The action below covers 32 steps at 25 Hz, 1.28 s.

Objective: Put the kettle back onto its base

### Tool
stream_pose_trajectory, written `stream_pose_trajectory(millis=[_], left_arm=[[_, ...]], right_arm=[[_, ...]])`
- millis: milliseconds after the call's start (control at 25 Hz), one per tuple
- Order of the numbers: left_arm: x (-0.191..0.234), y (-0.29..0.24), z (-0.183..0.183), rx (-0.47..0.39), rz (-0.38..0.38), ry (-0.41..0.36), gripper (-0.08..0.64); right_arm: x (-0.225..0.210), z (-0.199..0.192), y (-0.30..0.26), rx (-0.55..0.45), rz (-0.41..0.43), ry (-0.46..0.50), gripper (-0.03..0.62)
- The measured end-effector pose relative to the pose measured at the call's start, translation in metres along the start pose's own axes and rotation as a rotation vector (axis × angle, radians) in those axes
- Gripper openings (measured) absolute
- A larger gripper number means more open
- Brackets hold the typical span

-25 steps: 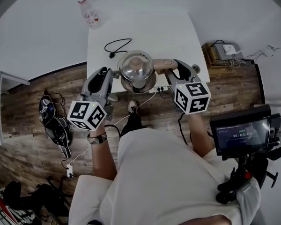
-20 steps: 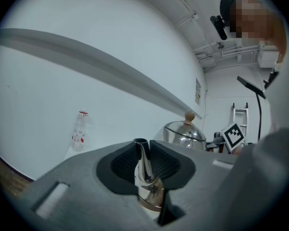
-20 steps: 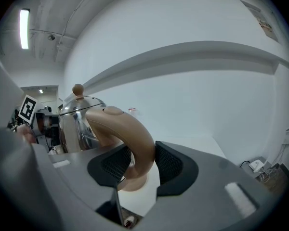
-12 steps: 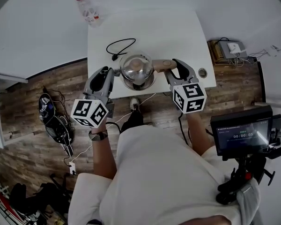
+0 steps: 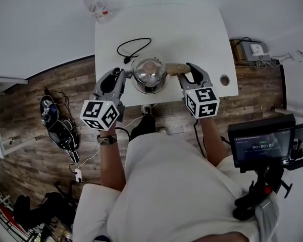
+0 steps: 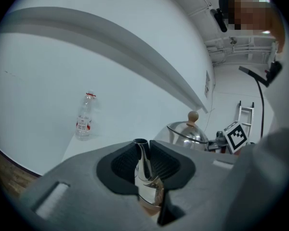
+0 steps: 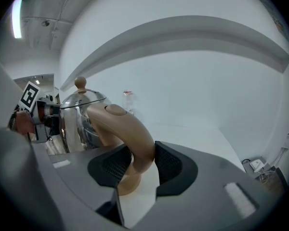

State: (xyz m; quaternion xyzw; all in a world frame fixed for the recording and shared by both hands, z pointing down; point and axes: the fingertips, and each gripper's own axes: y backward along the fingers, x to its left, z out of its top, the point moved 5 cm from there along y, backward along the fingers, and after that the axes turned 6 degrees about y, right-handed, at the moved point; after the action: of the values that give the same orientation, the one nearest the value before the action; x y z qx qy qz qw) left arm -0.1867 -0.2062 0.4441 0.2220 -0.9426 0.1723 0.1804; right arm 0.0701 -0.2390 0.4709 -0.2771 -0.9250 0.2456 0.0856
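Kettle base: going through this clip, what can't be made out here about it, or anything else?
- Base: seen in no view. Head view: the kettle covers the table under it. Gripper views: the left gripper and right gripper block everything below with their own bodies.
- Kettle's underside, touching or clear: hidden the same way.
- Bottle label: too small, left gripper view.
- Round thing by the table's right edge: too small, head view.

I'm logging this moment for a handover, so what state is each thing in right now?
kettle: upright, lid on.
left tongs: shut on the spout.
right tongs: shut on the handle.
bottle: upright, capped.
cord: lying in a loose loop on the table.
screen: lit, showing a timer.
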Motion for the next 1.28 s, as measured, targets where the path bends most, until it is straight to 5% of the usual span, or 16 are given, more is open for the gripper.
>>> stream_pose_trajectory(millis=[160, 1280], left_arm=[[0.038, -0.025, -0.005, 0.039, 0.007, 0.019, 0.077], [0.040, -0.039, -0.052, 0.164, -0.002, 0.038, 0.075]], right_arm=[[-0.001, -0.006, -0.044, 0.047, 0.008, -0.006, 0.150], [-0.001, -0.059, -0.047, 0.183, 0.003, -0.040, 0.152]])
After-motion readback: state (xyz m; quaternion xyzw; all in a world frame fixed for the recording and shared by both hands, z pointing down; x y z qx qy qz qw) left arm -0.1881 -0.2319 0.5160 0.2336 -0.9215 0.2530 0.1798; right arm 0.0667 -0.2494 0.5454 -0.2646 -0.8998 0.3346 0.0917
